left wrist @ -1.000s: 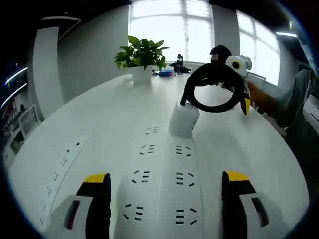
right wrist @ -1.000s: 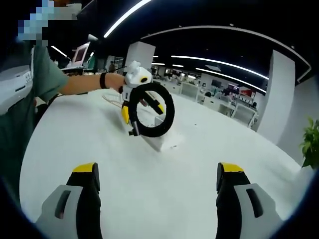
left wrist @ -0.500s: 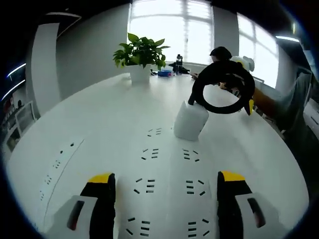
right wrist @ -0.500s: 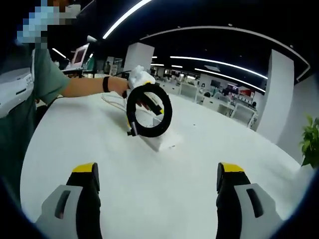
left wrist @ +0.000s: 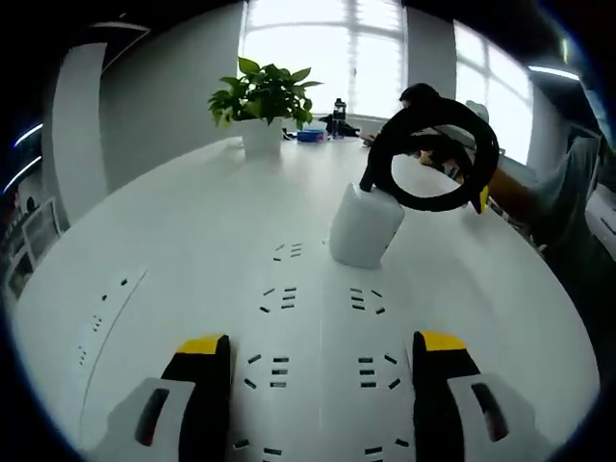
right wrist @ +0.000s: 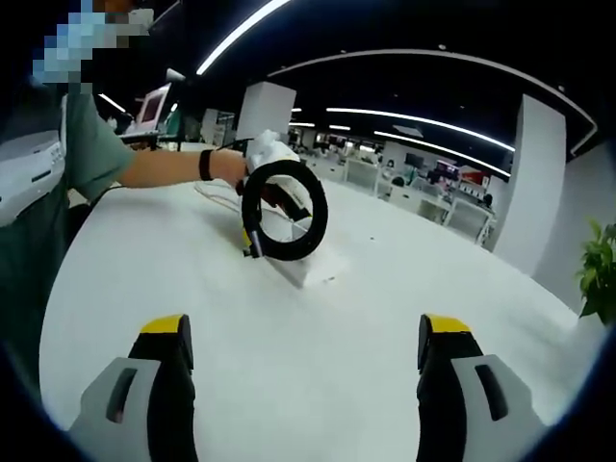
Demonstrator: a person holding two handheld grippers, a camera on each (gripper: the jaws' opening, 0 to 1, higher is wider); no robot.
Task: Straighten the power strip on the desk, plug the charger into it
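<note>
Left gripper view: jaws of left gripper (left wrist: 313, 380) spread apart over the strip (left wrist: 318, 327) on the desk (left wrist: 173, 221), likely to steady it; charger (left wrist: 364, 225) standing on its far end, cable (left wrist: 435, 154) looped above. Right gripper view: right gripper (right wrist: 306, 371) spread wide, empty, well short of charger (right wrist: 306, 266).

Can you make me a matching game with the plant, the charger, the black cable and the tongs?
Things:
1. potted plant
2. charger
3. black cable
4. left tongs

Descriptions:
A. curled into a loop
B. open, yellow-tipped, over the power strip
C. white block standing on the power strip
D. green, at the far end of the desk

Pairs: 1-D, 2-C, 3-A, 4-B
</note>
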